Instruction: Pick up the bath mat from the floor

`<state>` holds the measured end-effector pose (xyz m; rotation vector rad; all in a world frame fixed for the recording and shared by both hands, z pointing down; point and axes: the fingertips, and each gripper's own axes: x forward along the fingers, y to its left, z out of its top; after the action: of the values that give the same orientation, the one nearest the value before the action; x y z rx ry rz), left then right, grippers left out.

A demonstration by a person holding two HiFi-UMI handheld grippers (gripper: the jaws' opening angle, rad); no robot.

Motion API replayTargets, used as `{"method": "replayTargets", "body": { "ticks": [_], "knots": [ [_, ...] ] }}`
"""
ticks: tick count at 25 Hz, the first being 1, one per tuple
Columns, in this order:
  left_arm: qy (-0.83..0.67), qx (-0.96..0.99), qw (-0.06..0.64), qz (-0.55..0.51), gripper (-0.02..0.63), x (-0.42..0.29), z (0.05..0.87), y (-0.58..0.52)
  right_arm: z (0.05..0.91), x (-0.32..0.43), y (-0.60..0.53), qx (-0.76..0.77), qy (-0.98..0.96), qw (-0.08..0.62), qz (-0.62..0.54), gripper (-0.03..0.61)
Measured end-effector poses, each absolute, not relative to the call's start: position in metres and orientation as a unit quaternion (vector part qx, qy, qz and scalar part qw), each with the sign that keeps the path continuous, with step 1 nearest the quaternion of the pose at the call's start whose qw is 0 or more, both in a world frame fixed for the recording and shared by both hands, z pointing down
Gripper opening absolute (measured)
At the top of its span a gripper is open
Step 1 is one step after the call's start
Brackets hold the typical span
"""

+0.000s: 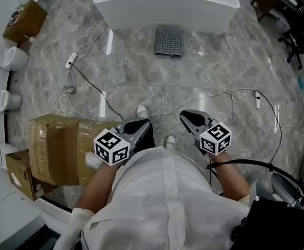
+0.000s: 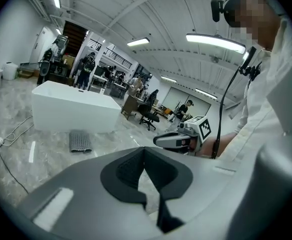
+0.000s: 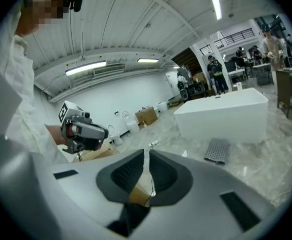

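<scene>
The grey perforated bath mat [image 1: 169, 41] lies flat on the marble floor, right against the front of a white bathtub [image 1: 167, 4]. It also shows in the left gripper view as the mat [image 2: 80, 141] and in the right gripper view as the mat [image 3: 217, 150]. My left gripper [image 1: 137, 124] and right gripper [image 1: 188, 117] hang side by side close to my body, well short of the mat. Both point toward it, and both are shut with nothing between the jaws. The left gripper [image 2: 144, 153] sees the right one [image 2: 183, 139]. The right gripper [image 3: 147, 156] sees the left one [image 3: 83, 130].
A taped cardboard box [image 1: 63, 147] sits at my left, a smaller box [image 1: 24, 20] at the far left. Cables [image 1: 97, 90] and a power strip [image 1: 71, 60] cross the floor between me and the tub. White toilets [image 1: 5, 58] line the left wall. Office chairs [image 1: 298, 35] stand far right.
</scene>
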<state>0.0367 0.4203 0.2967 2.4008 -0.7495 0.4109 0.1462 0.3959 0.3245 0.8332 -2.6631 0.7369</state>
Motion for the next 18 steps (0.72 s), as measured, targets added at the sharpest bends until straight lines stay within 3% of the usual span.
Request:
{"method": "replayTargets", "body": {
  "ticks": [18],
  "knots": [
    [-0.2,0.923,0.294,0.147,0.007,-0.055,0.318,0.152,0.353,0.088,0.153,0.411,-0.851,0.114,0.307,0.006]
  ]
}}
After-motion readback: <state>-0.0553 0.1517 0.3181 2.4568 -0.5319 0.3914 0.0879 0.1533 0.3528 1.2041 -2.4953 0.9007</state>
